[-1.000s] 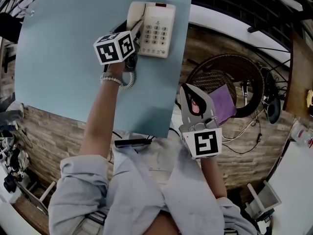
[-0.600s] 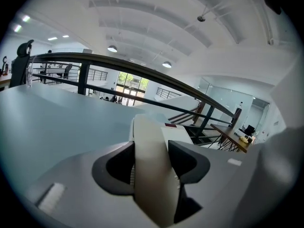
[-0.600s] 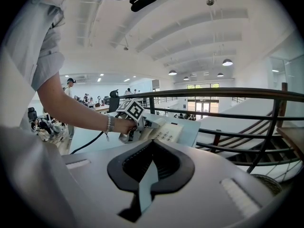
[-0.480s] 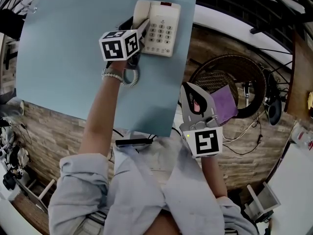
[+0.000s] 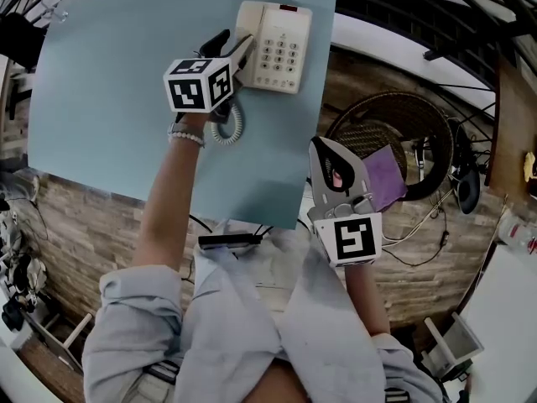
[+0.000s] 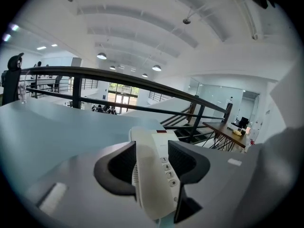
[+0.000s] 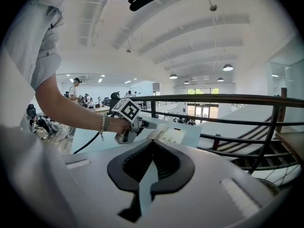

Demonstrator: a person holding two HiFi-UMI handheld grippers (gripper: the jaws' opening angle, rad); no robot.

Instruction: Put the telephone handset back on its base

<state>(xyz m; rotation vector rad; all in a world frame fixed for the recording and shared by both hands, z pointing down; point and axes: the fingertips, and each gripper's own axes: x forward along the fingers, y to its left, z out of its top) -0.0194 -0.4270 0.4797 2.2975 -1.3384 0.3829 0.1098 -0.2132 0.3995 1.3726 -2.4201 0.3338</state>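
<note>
A cream telephone base (image 5: pixel 281 49) with a keypad sits at the far right of a pale blue table (image 5: pixel 109 99). My left gripper (image 5: pixel 239 55) is shut on the cream handset (image 5: pixel 245 32), which lies along the base's left side. In the left gripper view the handset (image 6: pixel 147 184) fills the gap between the black pads (image 6: pixel 121 167), with the keypad (image 6: pixel 167 167) just to its right. Whether it rests in the cradle is hidden. The coiled cord (image 5: pixel 228 126) hangs below the gripper. My right gripper (image 5: pixel 323 148) is shut on nothing, off the table's right edge.
The table's right edge (image 5: pixel 315 116) runs just beside the phone. A round wicker basket (image 5: pixel 419 124) with a purple cloth (image 5: pixel 382 175) stands on the floor to the right. A black railing (image 6: pixel 142 82) runs behind the table.
My left gripper and the handset have shifted slightly against the base's left side. The right gripper has stayed in place.
</note>
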